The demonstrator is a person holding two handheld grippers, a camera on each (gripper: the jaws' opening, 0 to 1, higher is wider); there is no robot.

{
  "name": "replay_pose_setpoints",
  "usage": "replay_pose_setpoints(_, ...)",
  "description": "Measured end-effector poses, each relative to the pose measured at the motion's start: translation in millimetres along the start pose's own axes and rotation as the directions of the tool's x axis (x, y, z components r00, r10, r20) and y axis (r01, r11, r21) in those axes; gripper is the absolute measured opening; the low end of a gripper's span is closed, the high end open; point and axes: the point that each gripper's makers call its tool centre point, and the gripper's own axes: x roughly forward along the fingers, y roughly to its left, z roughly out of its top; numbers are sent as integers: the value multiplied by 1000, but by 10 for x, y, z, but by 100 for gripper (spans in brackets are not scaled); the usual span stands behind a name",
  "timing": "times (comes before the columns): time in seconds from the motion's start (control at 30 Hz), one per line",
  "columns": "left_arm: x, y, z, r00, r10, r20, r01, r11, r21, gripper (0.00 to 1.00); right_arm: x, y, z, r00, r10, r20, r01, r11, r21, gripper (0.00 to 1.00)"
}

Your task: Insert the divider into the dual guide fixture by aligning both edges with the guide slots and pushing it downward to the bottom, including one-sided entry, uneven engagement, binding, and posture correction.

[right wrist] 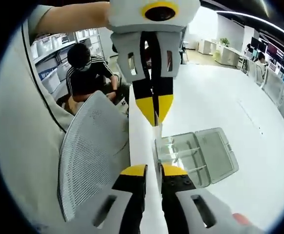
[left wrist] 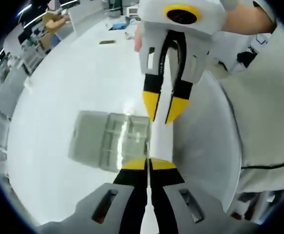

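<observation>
Your left gripper (left wrist: 148,165) and right gripper (right wrist: 153,170) each pinch one end of the white divider (left wrist: 161,139), jaws nearly closed on it. It hangs edge-on above the table (left wrist: 69,87), over the clear plastic box (right wrist: 200,156), not touching it.

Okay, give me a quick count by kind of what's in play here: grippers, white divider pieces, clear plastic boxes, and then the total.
Grippers: 2, the left gripper and the right gripper, each closed on one end of the divider
White dividers: 1, the divider held between them
Clear plastic boxes: 1, the fixture box lying open on the white table
Total: 4
</observation>
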Motion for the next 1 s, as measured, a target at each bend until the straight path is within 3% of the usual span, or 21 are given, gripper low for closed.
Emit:
replay_pose_setpoints(0.2, -47, 124, -102, 1000, 13, 0, -13, 998, -69, 0, -46, 4, -63, 1000, -11, 20, 11, 1000, 26, 9)
replay_pose_setpoints(0.4, -34, 153, -153, 1000, 17, -13, -18, 997, -79, 0, -99, -16, -92, 999, -29, 43, 27, 998, 49, 11)
replay_pose_setpoints(1.0, 115, 302, -230, 997, 37, -70, -38, 999, -7, 0, -234, -61, -184, 988, -90, 125, 70, 986, 150, 18)
